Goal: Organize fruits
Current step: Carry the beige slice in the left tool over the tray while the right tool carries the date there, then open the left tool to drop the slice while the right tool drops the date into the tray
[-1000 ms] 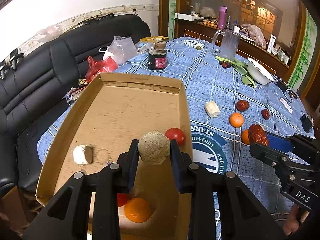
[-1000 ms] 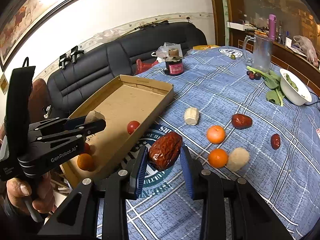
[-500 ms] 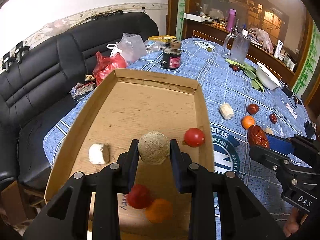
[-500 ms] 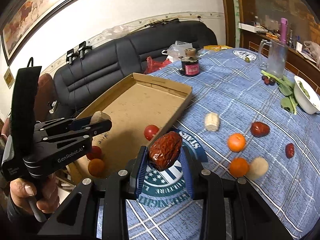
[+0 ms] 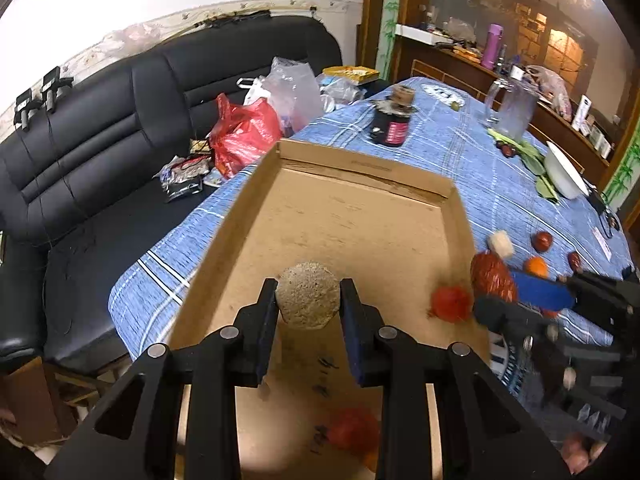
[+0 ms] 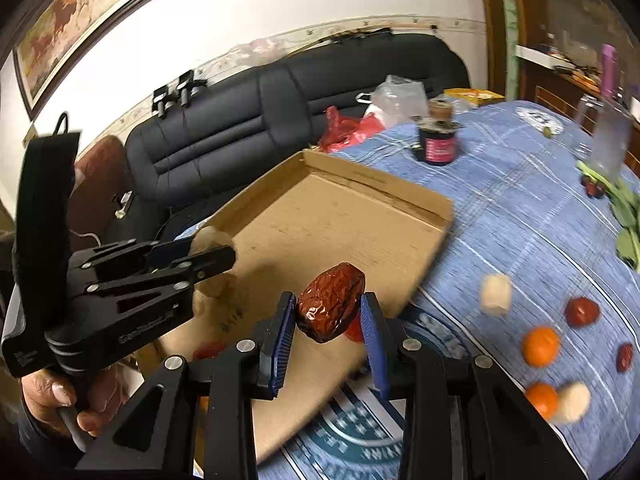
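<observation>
A rough tan ball-shaped fruit [image 5: 307, 300] sits clamped in the left claw [image 5: 308, 312] above the cardboard tray [image 5: 360, 216], while the right claw [image 6: 328, 320] grips a wrinkled red date [image 6: 330, 308] over the tray's near edge. Inside the tray lie a red tomato [image 5: 450, 303] and at least one more red fruit, blurred. Two oranges [image 6: 540, 346], smaller dates and pale pieces remain out on the blue table [image 6: 520, 208], so I judge the sorting roughly half done.
</observation>
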`<state>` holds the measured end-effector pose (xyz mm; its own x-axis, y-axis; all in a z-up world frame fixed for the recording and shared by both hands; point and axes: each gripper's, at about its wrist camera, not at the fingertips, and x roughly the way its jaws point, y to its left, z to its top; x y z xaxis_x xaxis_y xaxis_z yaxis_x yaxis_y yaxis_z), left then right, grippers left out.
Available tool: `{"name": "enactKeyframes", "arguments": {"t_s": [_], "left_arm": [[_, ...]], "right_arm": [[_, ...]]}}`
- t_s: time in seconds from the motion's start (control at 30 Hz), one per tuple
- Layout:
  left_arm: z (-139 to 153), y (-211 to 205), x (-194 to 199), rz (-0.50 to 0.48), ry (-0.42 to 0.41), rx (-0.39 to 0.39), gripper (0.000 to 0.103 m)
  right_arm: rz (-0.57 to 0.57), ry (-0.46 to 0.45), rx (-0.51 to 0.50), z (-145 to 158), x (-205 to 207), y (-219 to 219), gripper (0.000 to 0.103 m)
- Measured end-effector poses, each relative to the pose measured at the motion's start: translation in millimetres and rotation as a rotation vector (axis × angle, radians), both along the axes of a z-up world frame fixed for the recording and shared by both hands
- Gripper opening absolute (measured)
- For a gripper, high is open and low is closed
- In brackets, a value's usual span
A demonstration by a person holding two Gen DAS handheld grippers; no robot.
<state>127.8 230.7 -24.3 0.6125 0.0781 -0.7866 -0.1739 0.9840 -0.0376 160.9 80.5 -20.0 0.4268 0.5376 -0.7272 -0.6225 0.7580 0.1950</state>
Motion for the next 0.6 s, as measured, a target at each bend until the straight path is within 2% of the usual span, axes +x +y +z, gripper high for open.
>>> {"name": "enactKeyframes", "arguments": {"t_s": [0.23,0.43,0.6], "left_arm": [[-17,14,26,0.023,0.077,-0.026,0.028],[-26,9,33,0.007,0.112,-0.021,0.028],[-35,2,40,-0.033,0.181,-0.001,0.028]], "right_arm": [[0.105,0.011,-0.067,-20,-16,34,0.033],[0.137,0.055,-0.105,-42,-18,42,0.033],[0.154,0.077,-0.126,-52,-18,47,0.033]]}}
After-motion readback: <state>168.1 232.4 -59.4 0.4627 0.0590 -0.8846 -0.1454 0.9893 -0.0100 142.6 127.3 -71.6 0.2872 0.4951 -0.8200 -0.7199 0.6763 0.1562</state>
